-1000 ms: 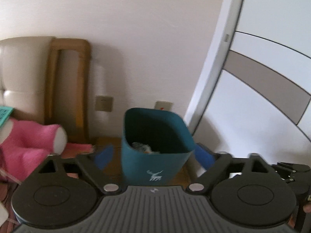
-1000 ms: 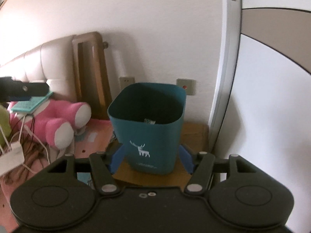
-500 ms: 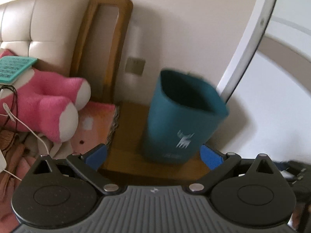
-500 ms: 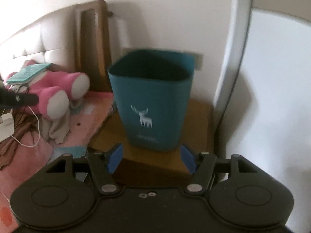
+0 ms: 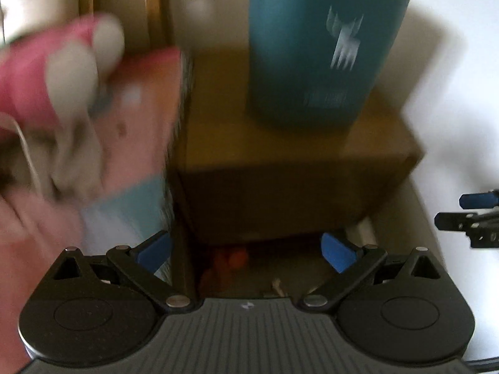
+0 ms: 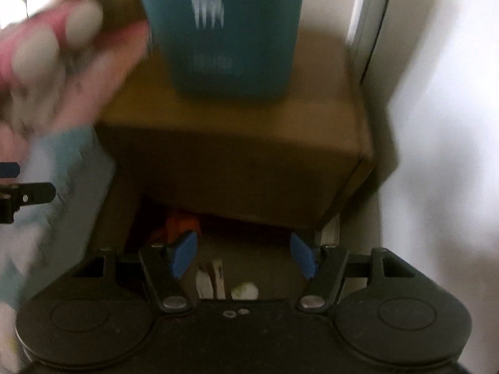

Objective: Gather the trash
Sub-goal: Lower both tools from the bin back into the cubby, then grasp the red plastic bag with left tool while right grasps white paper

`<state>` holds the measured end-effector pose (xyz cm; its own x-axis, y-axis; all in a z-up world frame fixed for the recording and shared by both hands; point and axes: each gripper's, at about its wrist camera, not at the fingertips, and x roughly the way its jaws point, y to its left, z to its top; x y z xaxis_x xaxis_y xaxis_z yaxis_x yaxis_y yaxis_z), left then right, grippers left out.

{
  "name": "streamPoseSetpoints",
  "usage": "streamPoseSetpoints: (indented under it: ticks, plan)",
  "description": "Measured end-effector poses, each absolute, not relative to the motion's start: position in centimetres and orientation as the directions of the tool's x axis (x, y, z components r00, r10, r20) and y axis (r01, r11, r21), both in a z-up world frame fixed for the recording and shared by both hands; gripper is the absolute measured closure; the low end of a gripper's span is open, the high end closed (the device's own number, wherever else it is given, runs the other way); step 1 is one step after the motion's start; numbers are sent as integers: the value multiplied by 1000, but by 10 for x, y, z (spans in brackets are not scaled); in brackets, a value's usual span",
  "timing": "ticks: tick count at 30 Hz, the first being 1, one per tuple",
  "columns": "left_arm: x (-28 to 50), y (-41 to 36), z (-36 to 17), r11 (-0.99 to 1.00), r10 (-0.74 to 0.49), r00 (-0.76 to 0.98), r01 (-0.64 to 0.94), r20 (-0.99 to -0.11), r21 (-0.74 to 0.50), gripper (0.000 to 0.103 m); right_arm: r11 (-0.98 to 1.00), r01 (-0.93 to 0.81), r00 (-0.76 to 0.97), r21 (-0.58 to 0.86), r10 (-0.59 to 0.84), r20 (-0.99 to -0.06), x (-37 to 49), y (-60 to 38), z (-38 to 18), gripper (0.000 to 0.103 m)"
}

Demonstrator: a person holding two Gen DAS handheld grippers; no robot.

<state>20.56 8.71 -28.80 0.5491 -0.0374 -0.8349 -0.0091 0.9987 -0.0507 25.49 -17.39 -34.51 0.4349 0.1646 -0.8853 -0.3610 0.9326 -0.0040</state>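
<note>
Both grippers, the left gripper (image 5: 246, 247) and right gripper (image 6: 244, 255), had dipped from the teal bin (image 5: 324, 46) on the brown box (image 5: 280, 137), jaws wide and empty, toward pale scraps (image 6: 244, 290) on the floor below, likely the next trash.

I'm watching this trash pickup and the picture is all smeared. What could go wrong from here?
Both views are blurred, so aim may suffer. The small pale scrap on the floor lies low, close to the open right gripper, and could be missed or pushed under the brown box. The teal bin stands on that box; a bump to the box might tip it. The left gripper is open and holds nothing.
</note>
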Motion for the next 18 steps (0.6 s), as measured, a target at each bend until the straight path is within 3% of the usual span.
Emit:
streamPoseSetpoints:
  ticks: [6, 18]
  plan:
    - [226, 69, -414, 995, 11, 426, -98, -905, -34, 0, 919, -394, 323, 23, 162, -932, 256, -178, -466, 37]
    - [288, 75, -650, 989, 98, 318, -138, -943, 56, 0, 903, -429, 178, 9, 94, -980, 260, -184, -700, 37]
